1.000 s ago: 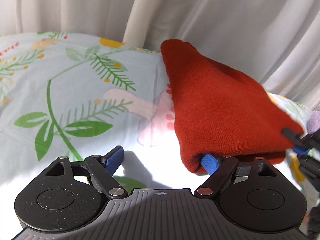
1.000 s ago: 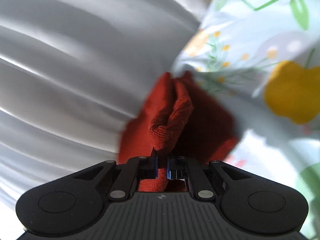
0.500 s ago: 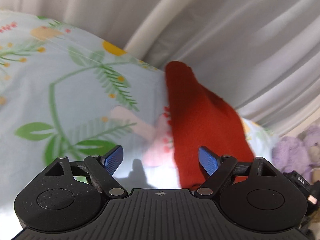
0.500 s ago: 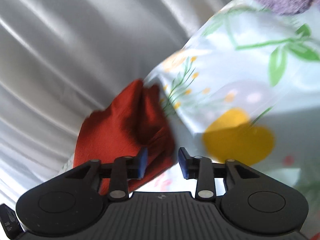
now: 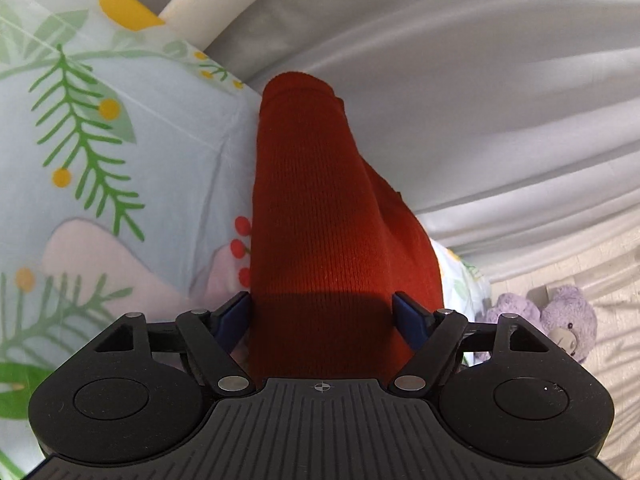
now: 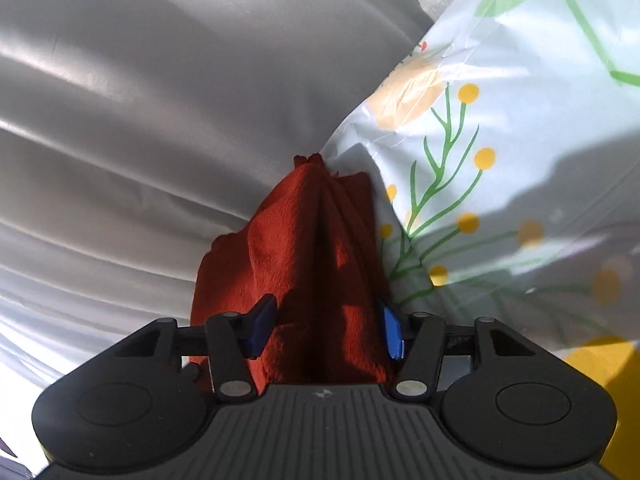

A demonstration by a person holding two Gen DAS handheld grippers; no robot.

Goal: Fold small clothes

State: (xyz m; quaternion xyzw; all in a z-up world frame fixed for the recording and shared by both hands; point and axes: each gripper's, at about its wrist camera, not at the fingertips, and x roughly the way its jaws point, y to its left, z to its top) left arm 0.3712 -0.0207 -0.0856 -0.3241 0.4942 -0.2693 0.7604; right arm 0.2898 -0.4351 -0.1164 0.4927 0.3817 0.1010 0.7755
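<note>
A folded rust-red knit garment lies along the edge of a floral-printed sheet, against a grey curtain. My left gripper is open, its blue pads on either side of the garment's near end. In the right wrist view the same garment lies bunched with a ridge down its middle. My right gripper is open wide, its pads straddling the cloth. I cannot tell whether the pads touch the cloth.
A grey curtain hangs right behind the garment. A white tube runs along the sheet's far edge. A purple teddy bear sits on the pale floor at the right.
My right gripper let go of the garment and opened wide. Both grippers moved in so the garment now sits between each pair of open pads.
</note>
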